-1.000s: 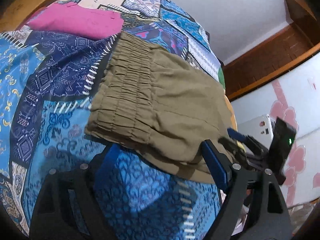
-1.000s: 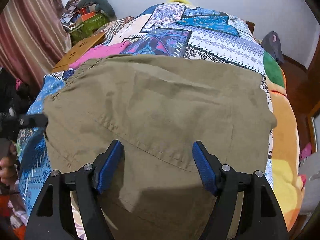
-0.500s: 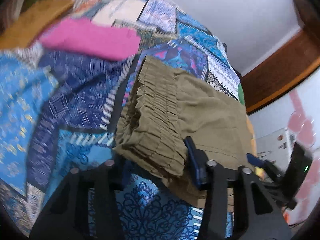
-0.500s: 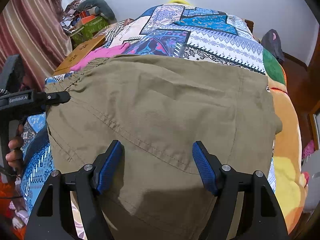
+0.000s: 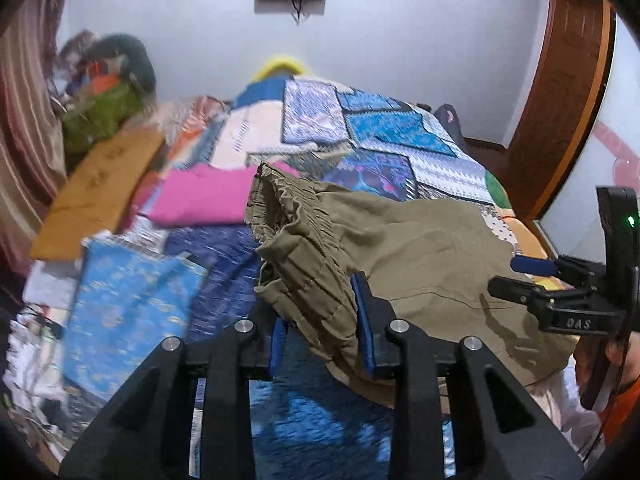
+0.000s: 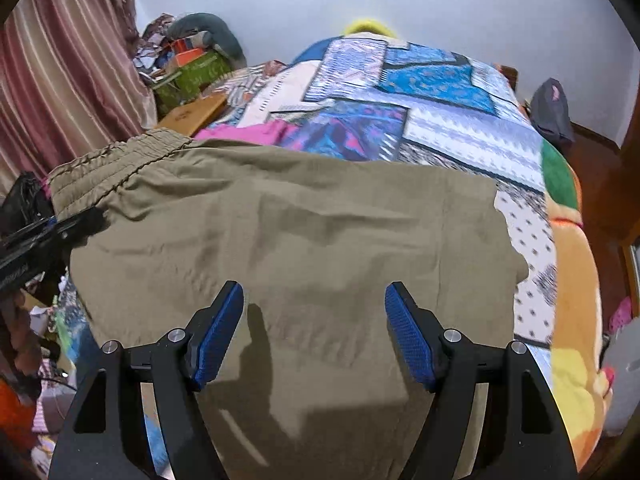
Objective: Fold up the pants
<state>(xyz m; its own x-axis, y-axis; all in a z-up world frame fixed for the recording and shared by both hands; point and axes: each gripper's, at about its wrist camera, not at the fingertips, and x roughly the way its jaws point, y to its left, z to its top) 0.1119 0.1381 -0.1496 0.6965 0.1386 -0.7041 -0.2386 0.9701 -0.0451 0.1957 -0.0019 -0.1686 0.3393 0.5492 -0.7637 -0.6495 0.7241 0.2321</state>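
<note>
Folded olive-green pants [image 5: 408, 248] with an elastic waistband lie on a patchwork bedspread [image 5: 384, 136]. My left gripper [image 5: 320, 328] is shut on the waistband corner of the pants, cloth bunched between its blue pads, and lifts it off the bed. In the right wrist view the pants [image 6: 304, 232] fill the middle. My right gripper [image 6: 314, 332] is open, its pads spread just above the near part of the cloth, holding nothing. The right gripper also shows in the left wrist view [image 5: 532, 276], and the left gripper in the right wrist view [image 6: 60, 228] at the waistband.
A folded pink garment [image 5: 200, 196] lies on the bed beyond the waistband. A brown cardboard box [image 5: 100, 188] and a clutter pile [image 6: 192, 60] stand left of the bed by a curtain [image 6: 60, 72]. A dark bag [image 6: 550, 108] sits far right.
My left gripper has closed on the waistband corner and raised it; the camera has tilted up toward the wall. The right gripper has stayed open over the cloth.
</note>
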